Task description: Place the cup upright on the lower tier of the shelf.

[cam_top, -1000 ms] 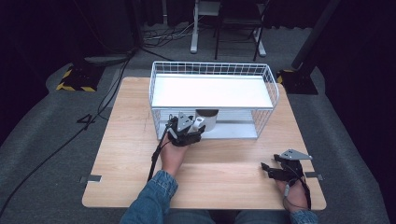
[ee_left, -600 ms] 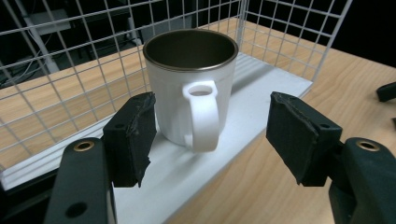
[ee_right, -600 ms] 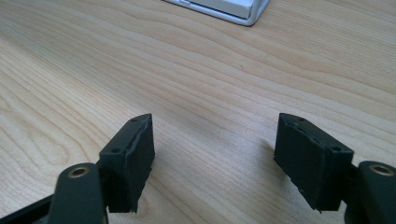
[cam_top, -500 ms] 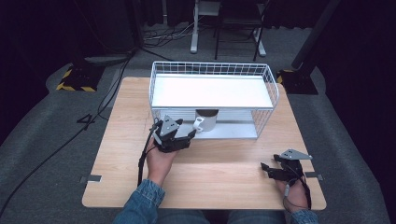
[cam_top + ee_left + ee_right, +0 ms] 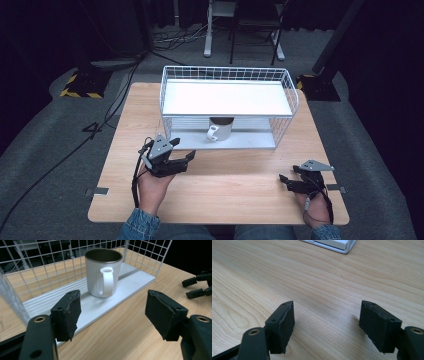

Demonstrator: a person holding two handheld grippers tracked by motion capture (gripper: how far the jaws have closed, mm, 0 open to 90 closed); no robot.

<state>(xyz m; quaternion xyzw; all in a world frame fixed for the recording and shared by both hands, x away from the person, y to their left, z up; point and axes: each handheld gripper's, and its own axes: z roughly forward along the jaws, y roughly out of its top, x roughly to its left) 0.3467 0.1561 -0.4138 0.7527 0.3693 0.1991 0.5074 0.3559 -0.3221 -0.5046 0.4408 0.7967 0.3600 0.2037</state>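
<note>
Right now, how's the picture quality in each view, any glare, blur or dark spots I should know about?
High view: the wire rack's white top shelf glares nearly blown out, and the surroundings past the wooden table fall into darkness. Left gripper view: the white mug is sharp and evenly lit, with soft sheen on its side. Right gripper view: wood grain is crisp, with a soft shadow beside the right-hand jaw.
</note>
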